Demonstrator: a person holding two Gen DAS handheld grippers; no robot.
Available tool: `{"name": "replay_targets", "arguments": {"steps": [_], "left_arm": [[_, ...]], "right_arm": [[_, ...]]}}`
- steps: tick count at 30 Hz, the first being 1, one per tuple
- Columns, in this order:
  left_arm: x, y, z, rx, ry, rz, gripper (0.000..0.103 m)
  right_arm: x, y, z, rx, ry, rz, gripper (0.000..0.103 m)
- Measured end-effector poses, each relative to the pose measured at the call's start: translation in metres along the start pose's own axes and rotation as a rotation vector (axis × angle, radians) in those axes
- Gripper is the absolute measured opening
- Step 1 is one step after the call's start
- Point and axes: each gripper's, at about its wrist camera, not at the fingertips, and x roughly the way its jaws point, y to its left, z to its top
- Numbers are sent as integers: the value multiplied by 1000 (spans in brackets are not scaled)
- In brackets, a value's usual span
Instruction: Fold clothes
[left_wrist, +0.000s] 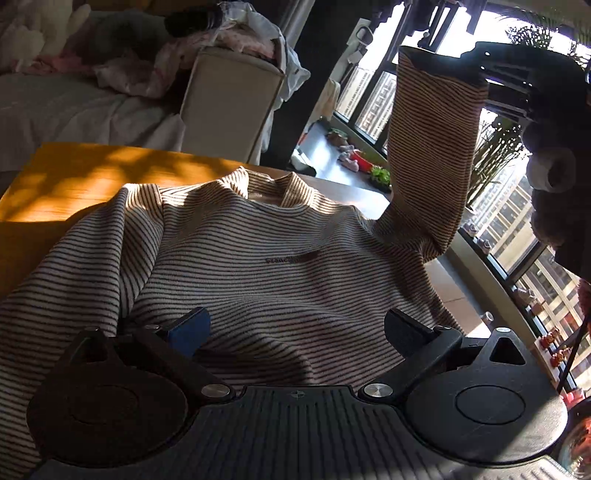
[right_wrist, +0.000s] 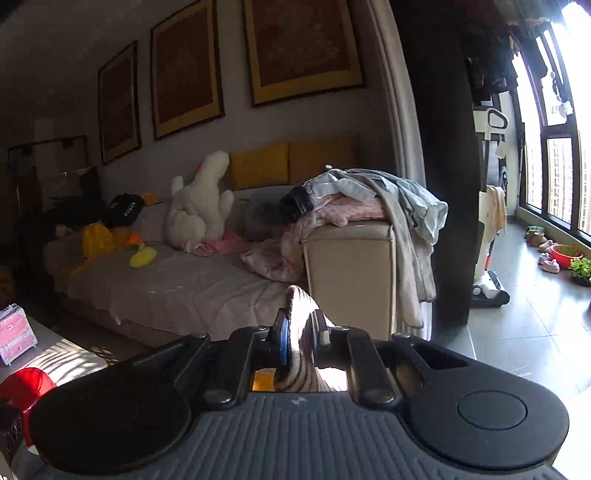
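Observation:
A brown-and-cream striped sweater (left_wrist: 258, 251) lies face up on the wooden table (left_wrist: 74, 181), collar away from me. My left gripper (left_wrist: 295, 328) is open, its fingers spread low over the sweater's lower body, holding nothing. My right gripper (left_wrist: 484, 77) is high at the upper right, shut on the cuff of the sweater's right sleeve (left_wrist: 432, 155), which hangs lifted from the shoulder. In the right wrist view the gripper (right_wrist: 301, 332) pinches the striped sleeve cuff (right_wrist: 301, 306) between its pads.
A sofa (right_wrist: 184, 280) with plush toys and a heap of clothes (right_wrist: 369, 199) on its armrest stands beyond the table. Windows and floor plants (right_wrist: 581, 267) are on the right. A red bowl (right_wrist: 22, 387) sits at the lower left.

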Motion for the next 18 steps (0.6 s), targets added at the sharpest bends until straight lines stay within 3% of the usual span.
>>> {"name": "replay_targets", "arguments": {"steps": [7, 13, 15, 17, 18], "left_arm": [[0, -3, -20, 47, -12, -5, 103], [0, -4, -22, 45, -18, -6, 103], [-1, -4, -21, 43, -18, -7, 103], [-1, -3, -22, 42, -19, -7, 103], [-1, -3, -22, 41, -19, -7, 103]], "right_arm": [[44, 63, -17, -35, 99, 119, 12], [62, 73, -36, -26, 162, 146, 14], [64, 69, -41, -11, 170, 146, 28], [63, 63, -46, -24, 168, 134, 50], [61, 60, -49, -37, 170, 126, 52]]}}
